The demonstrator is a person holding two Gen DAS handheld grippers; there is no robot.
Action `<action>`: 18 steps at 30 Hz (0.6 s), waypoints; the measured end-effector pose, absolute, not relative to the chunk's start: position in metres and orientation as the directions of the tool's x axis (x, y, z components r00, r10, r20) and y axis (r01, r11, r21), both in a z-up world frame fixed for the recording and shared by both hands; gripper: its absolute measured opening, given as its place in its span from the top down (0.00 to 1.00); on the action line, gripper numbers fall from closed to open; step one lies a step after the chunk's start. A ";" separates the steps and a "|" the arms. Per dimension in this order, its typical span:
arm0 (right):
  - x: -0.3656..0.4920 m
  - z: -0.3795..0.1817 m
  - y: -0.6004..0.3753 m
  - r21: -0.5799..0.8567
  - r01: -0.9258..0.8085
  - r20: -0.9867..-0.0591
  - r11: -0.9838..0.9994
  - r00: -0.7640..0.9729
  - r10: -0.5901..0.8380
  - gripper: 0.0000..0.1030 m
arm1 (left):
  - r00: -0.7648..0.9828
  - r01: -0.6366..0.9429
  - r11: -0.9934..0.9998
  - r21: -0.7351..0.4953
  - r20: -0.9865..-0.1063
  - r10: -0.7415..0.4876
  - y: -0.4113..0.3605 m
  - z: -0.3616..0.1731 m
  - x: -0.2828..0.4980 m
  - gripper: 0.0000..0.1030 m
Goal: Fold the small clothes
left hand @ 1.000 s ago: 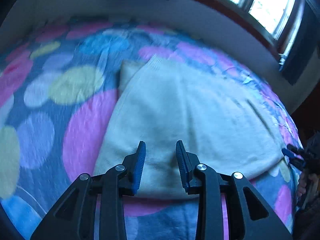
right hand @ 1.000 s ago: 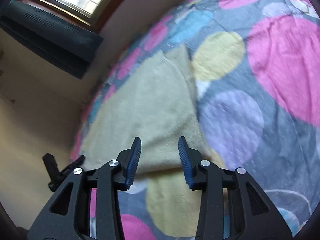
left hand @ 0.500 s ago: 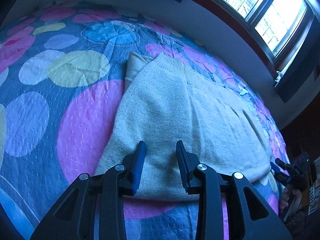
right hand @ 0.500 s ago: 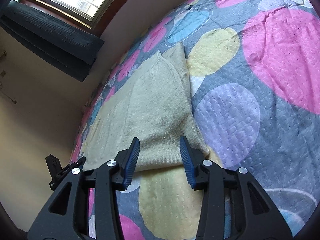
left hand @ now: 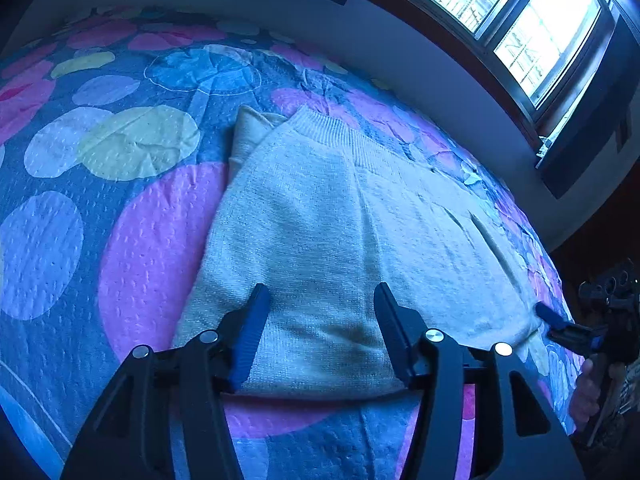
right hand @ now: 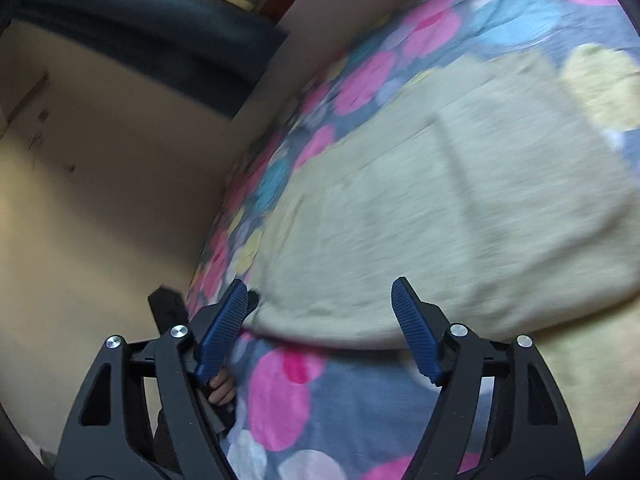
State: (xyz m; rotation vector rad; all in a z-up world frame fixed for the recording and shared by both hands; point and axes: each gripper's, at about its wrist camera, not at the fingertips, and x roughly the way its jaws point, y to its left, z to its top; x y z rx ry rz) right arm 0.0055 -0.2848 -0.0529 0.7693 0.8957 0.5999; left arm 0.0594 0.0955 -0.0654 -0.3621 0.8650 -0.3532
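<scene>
Two grippers, both over the near hem of one cream knit garment (left hand: 320, 216) lying flat on a spotted bedspread (left hand: 132, 240). Left wrist view: left gripper (left hand: 320, 304) hangs above the garment's near edge, jaws have just been opening and now stand about half apart; garment shows between the blue pads (left hand: 248, 332) but they don't pinch it, nothing held. Garment's ribbed band sits at its far end, toward the wall below the window (left hand: 520, 16); a folded part pokes out at the garment's far-left corner. At the garment's near-right corner the right gripper (left hand: 560, 324) shows at frame edge, a hand (left hand: 586, 392) below it; one blue fingertip is at the cloth edge, can't tell from here if touching. Right wrist view, motion-blurred: right gripper (right hand: 320, 316) above the garment's (right hand: 440, 220) near edge, jaws have just been opening and are wide, cloth in the gap but not gripped. Left of the garment's near corner, behind the left pad, a dark gripper part and the person's fingers (right hand: 222, 390) are partly hidden. Bedspread (right hand: 360, 392) runs under the garment on all sides; beige wall (right hand: 100, 200) is left of the garment.
</scene>
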 end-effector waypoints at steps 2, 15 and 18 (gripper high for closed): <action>0.009 -0.059 -0.256 0.801 -0.169 -0.460 0.575 0.441 0.770 0.28 | 0.597 0.157 0.877 -0.455 -0.663 -0.451 0.096 -0.065 0.059 0.44; -0.001 -0.092 -0.224 0.772 -0.267 -0.475 0.578 0.362 0.802 0.28 | 0.664 0.106 0.887 -0.450 -0.632 -0.400 0.130 -0.044 0.065 0.36; -0.004 -0.093 -0.223 0.762 -0.279 -0.479 0.584 0.364 0.799 0.28 | 0.551 0.140 0.827 -0.545 -0.650 -0.523 0.140 -0.053 0.094 0.36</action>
